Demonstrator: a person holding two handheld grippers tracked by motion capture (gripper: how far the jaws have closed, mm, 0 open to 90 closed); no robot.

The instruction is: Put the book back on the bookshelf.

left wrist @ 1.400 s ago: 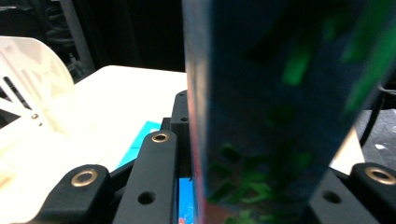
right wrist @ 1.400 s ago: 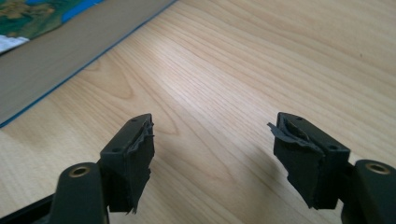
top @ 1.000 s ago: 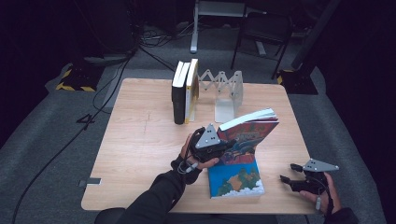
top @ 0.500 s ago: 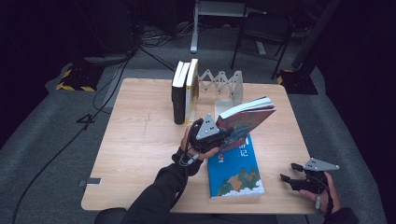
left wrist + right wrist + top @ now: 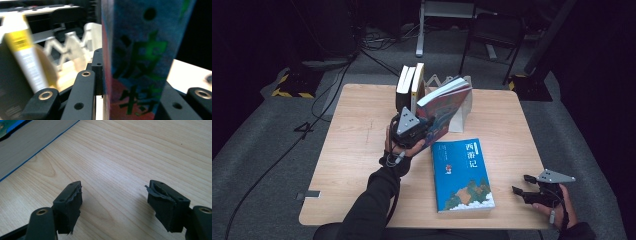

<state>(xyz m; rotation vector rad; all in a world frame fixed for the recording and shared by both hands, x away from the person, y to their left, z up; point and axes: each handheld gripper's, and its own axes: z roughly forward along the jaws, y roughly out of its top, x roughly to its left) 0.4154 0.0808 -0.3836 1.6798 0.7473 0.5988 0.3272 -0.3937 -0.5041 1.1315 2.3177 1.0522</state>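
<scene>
Upper centre of the high view: two upright books (image 5: 410,89) stand against a white zigzag rack (image 5: 460,102), likely as the row to join. Centre: left gripper (image 5: 419,131) is clamped on a colourful paperback (image 5: 444,106), tilted toward that row, probably for shelving; red-blue cover, green characters on the spine (image 5: 140,62). Lower centre, a blue book (image 5: 462,175) lies flat on the table (image 5: 347,150). Lower right: right gripper (image 5: 526,187) idle, jaws apart, empty.

A dark recording studio: wooden table (image 5: 342,150), floor cables (image 5: 337,85), hazard-taped stand base (image 5: 292,82).
</scene>
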